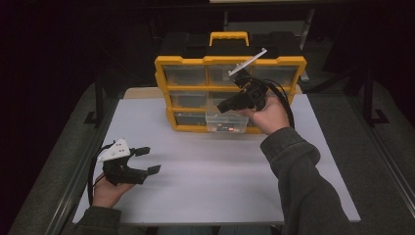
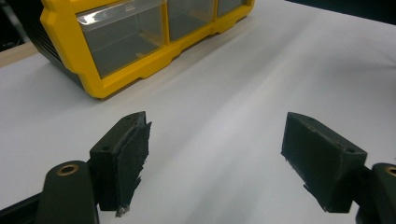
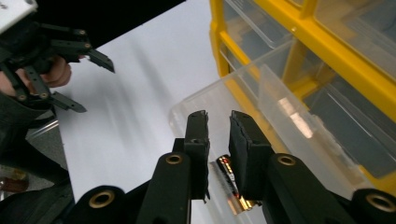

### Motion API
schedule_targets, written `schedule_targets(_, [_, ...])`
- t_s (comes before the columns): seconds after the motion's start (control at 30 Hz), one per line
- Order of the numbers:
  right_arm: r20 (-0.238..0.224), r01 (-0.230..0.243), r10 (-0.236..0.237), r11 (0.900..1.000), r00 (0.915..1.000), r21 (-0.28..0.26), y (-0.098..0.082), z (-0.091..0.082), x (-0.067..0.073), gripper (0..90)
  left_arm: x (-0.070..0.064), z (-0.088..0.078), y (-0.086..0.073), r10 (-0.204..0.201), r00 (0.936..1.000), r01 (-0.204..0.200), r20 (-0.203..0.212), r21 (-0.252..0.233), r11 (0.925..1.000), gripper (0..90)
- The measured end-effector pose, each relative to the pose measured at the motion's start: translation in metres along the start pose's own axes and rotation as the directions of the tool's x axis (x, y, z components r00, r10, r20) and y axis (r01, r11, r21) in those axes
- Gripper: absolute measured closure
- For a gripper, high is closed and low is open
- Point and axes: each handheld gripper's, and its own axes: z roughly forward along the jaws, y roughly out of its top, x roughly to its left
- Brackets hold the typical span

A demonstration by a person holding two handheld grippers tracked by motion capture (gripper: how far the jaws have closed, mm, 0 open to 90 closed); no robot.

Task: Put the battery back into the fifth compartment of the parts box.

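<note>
On the desk's left: left gripper point(image 1: 147, 160) rests low in a hand on the white desk point(image 1: 205, 176), jaws spread wide with nothing between them.
Middle: yellow organizer point(image 1: 230, 61) stands upright; its clear drawer point(image 1: 226, 122) is pulled out from the bottom row.
Drawer contents: a battery point(image 3: 229, 179); its writing is unreadable.
Right: right gripper point(image 3: 218, 140), raised and angled down over the drawer, jaws narrow, clear of the battery below.

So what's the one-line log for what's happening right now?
right gripper: above battery in pulled-out clear drawer, jaws nearly closed, nothing gripped | left gripper: open, idle over table | yellow organizer: upright
</note>
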Motion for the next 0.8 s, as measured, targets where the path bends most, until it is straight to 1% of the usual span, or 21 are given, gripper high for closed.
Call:
schedule_targets(0.07, [-0.003,0.007,-0.007,1.0,1.0,-0.007,0.0,-0.001,0.003,74.8,0.0,0.0,0.0,0.01,0.9999,-0.01,-0.001,0.003,0.9999,22.8])
schedule_targets(0.17, [-0.007,0.014,-0.014,1.0,0.9999,-0.006,-0.001,-0.002,0.009,73.9,0.0,0.0,0.001,0.006,1.0,-0.006,0.001,0.002,1.0,22.8])
schedule_targets(0.33, [-0.013,0.03,-0.03,0.999,0.9995,-0.018,-0.003,-0.006,0.016,73.5,0.0,0.001,-0.001,-0.011,0.9999,0.011,0.002,-0.02,0.9997,22.8])
schedule_targets(0.37, [-0.014,0.033,-0.033,0.999,0.9994,-0.02,-0.005,-0.007,0.017,73.5,-0.001,0.001,-0.001,-0.012,0.9999,0.012,0.001,-0.018,0.9998,22.8])
schedule_targets(0.4, [-0.014,0.035,-0.035,0.999,0.9993,-0.026,-0.006,-0.008,0.018,73.4,0.0,0.001,-0.001,-0.004,1.0,0.004,0.0,-0.009,0.9999,22.8])
schedule_targets(0.5, [-0.026,0.032,-0.033,0.999,0.9991,-0.042,-0.009,-0.011,0.019,73.5,0.0,0.001,-0.001,-0.005,1.0,0.005,0.0,0.0,1.0,22.8])
schedule_targets(0.57, [-0.028,0.033,-0.035,0.998,0.999,-0.045,-0.01,-0.012,0.02,73.5,0.001,0.001,-0.001,0.009,1.0,-0.009,-0.001,0.004,1.0,22.8])
schedule_targets(0.63, [-0.026,0.037,-0.038,0.998,0.9989,-0.047,-0.012,-0.013,0.022,73.5,0.0,0.001,0.0,0.007,1.0,-0.007,-0.001,0.009,0.9999,22.8])
schedule_targets(0.67, [-0.025,0.039,-0.04,0.998,0.9989,-0.048,-0.013,-0.014,0.023,73.6,0.0,0.002,-0.001,0.004,1.0,-0.004,-0.002,-0.002,1.0,22.8])
schedule_targets(0.8, [-0.027,0.048,-0.049,0.998,0.9984,-0.046,-0.017,-0.015,0.027,73.8,0.001,0.001,-0.001,0.011,0.9999,-0.011,-0.004,0.001,0.9999,22.7])
